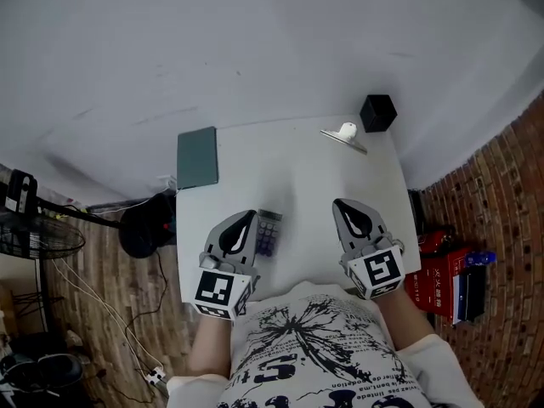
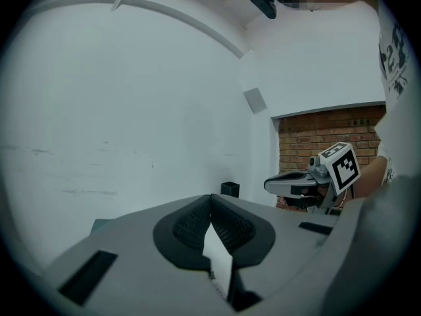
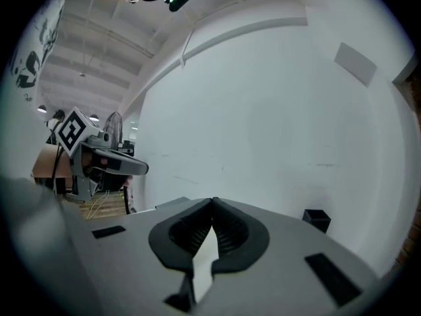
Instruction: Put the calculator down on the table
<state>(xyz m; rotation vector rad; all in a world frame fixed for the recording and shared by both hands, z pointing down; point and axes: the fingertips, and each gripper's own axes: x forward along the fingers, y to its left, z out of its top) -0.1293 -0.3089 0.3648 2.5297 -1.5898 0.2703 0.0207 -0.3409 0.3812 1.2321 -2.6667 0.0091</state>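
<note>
The calculator (image 1: 269, 231), dark with rows of grey keys, lies flat on the white table (image 1: 297, 177), just right of my left gripper (image 1: 251, 215). That gripper hovers above the table with its jaws shut and nothing between them; in the left gripper view its tips (image 2: 210, 199) meet. My right gripper (image 1: 338, 202) is held over the table's right half, apart from the calculator. Its jaws meet at the tips (image 3: 212, 203) with nothing in them. Each gripper shows side-on in the other's view: the right gripper (image 2: 270, 185) and the left gripper (image 3: 143, 170).
A dark green notebook (image 1: 197, 157) lies at the table's far left corner. A black box (image 1: 377, 113) stands at the far right corner, with a small white object on a metal piece (image 1: 344, 134) beside it. A fan (image 1: 34, 228) and cables are on the floor left, red boxes (image 1: 438, 270) right.
</note>
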